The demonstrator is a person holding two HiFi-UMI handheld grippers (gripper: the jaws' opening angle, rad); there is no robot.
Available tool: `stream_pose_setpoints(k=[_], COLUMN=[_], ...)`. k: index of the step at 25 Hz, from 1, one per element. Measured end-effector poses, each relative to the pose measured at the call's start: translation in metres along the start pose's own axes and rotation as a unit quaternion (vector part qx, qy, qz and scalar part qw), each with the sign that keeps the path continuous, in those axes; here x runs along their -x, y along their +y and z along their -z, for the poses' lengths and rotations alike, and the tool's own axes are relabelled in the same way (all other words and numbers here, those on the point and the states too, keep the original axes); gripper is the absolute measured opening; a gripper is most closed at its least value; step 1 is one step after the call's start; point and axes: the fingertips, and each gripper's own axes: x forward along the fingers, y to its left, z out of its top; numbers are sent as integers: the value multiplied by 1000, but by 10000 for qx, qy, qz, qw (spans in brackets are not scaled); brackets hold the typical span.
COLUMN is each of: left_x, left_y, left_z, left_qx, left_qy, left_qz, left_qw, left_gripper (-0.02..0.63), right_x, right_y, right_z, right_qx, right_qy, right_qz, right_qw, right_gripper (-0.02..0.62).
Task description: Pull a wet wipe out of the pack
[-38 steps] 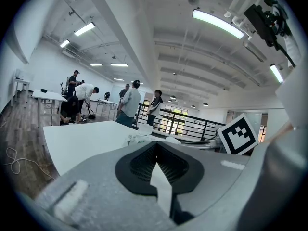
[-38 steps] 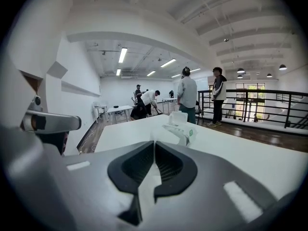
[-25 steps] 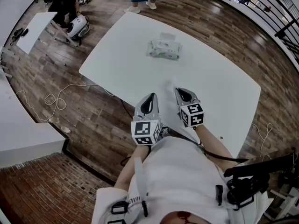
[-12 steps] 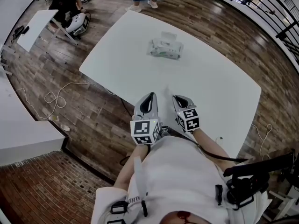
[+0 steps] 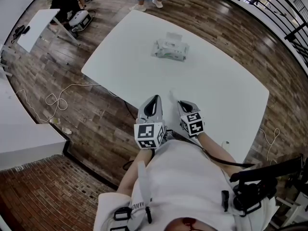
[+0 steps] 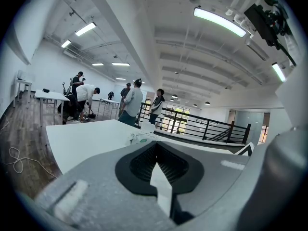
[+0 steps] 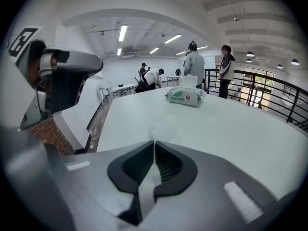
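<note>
Toward the far edge of the white counter (image 5: 226,88): the wet wipe pack (image 5: 170,50), lying flat, with a white flap (image 5: 173,36) standing up from its top. Cannot tell whether lid or sheet.

Well apart from the pack, on the side nearest the person: the left gripper (image 5: 156,98) and the right gripper (image 5: 179,101), both pointing roughly toward the pack.

In the left gripper view, the left gripper (image 6: 155,146) pressed fully together, with nothing between the pads. The pack (image 6: 139,139) small and distant just past the tips.

In the right gripper view, the right gripper (image 7: 154,142) drawn narrow and pinched on a thin pale wet wipe (image 7: 155,130). Only a soft, blurred white wisp of it showing, poking out past the tips on the pack side. Seen from the head view as a faint white scrap (image 5: 172,95), separate from the pack and well short of it. Unclear whether touching the counter.

Beyond the pack (image 7: 186,96): several people (image 7: 195,61) standing, a black railing (image 7: 269,97), and wood floor (image 5: 96,119).
</note>
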Motion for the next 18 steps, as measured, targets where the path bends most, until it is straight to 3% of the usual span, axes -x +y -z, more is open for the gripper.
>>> stream_pose_setpoints(k=[16,18], left_x=[-2,-3], left_y=[1,1], left_z=[-2,-3], left_qx=[24,29], left_qy=[-37,-41], left_qz=[26,28], left_qw=[10000,10000], left_gripper=[2,2], right_x=[-8,-8], right_y=[1,2], right_z=[22,23], right_qx=[-160,-204], right_qy=[591,621], right_qz=[-79,-138], right_qw=[9981,9978], right_gripper=[21,46])
